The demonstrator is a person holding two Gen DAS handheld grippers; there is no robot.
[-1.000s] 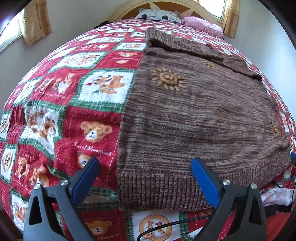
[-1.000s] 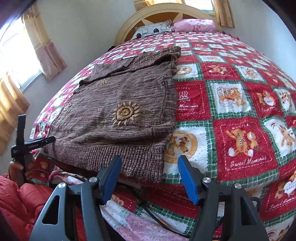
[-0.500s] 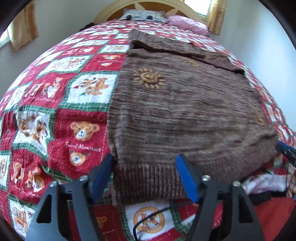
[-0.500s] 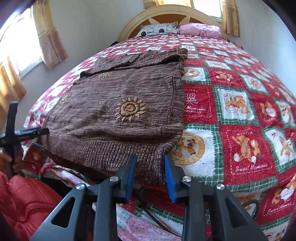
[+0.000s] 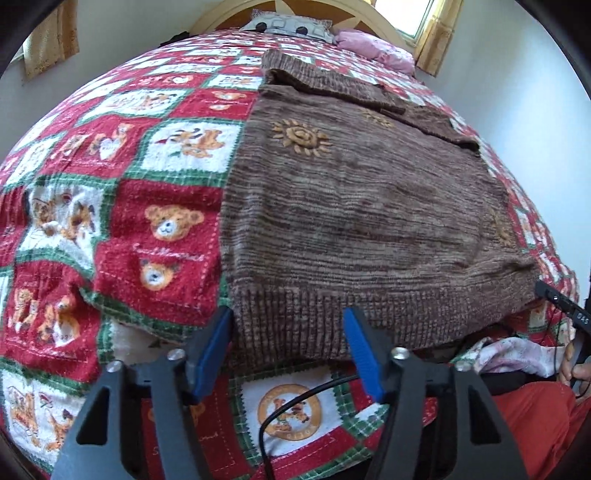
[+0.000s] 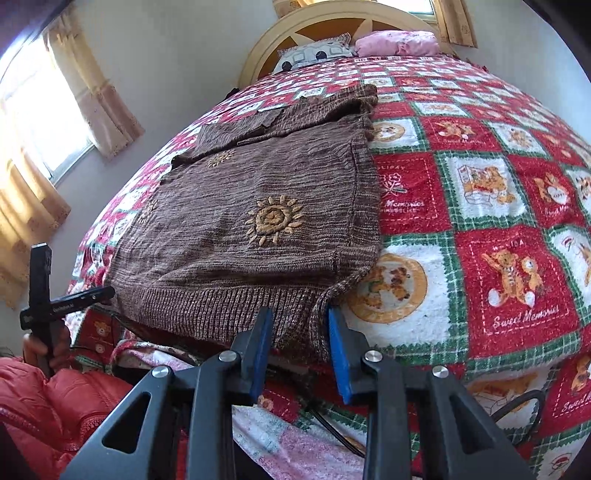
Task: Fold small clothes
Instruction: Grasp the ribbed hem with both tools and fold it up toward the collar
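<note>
- One brown knit sweater, ribbed hem, embroidered sun motifs, lies flat on the bed's near edge.
- Bear-print red, white and green quilt, fleecy; two pillows by the curved headboard.
- Left gripper: jaws wide apart, straddling the hem, gripping nothing.
- Right gripper: jaws narrowly parted around the hem corner, not closed on it.
</note>
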